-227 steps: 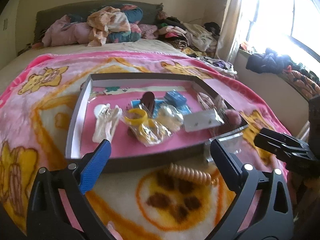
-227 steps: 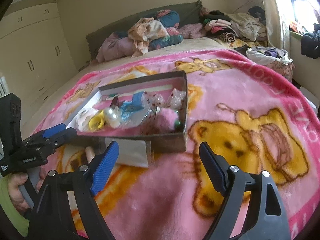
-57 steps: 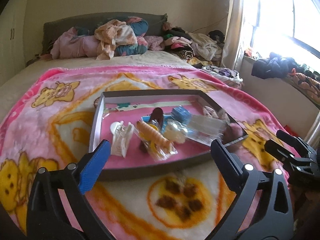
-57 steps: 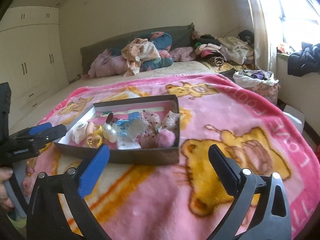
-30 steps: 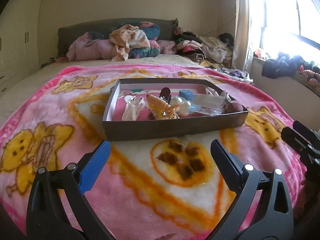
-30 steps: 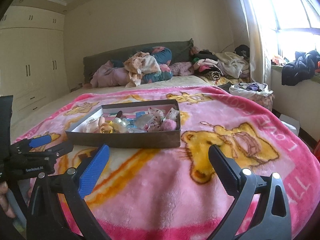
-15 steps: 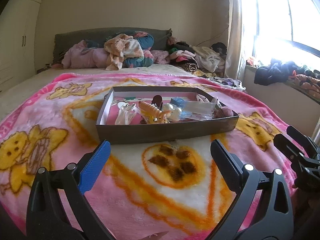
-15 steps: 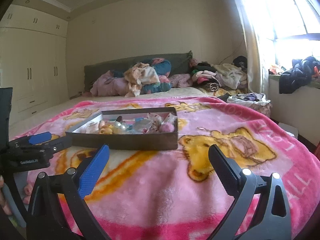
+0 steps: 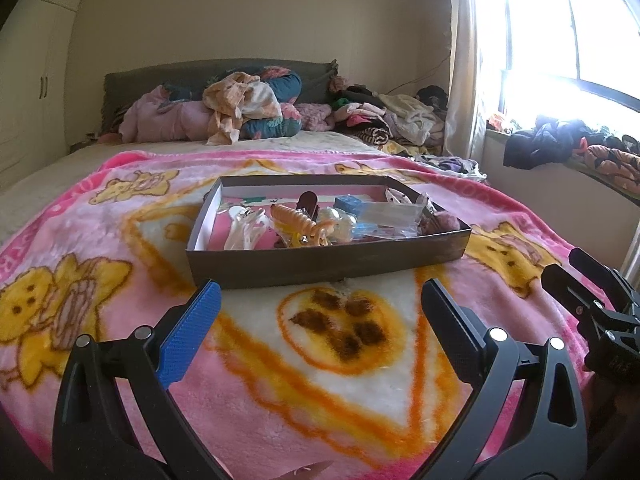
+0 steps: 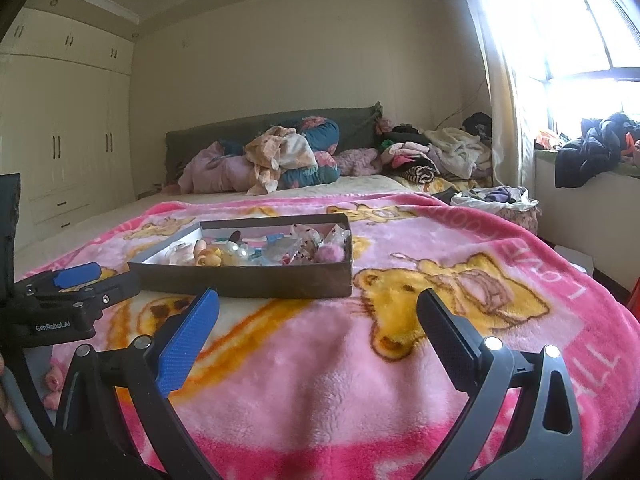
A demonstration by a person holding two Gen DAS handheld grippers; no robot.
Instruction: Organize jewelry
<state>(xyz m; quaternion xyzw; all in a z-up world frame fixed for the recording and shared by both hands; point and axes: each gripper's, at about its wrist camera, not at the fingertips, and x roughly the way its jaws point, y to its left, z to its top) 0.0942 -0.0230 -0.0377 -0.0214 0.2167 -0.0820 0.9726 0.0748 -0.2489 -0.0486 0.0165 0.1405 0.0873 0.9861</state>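
A shallow dark box (image 9: 326, 264) filled with hair clips, beads and small packets is seen lying on a pink cartoon blanket (image 9: 120, 240), ahead of and well apart from both claws. The left gripper (image 9: 320, 312) is held wide and empty above the blanket, the box straight ahead of it. The right gripper (image 10: 318, 312) is likewise spread wide with nothing held, the box lying ahead and slightly left.
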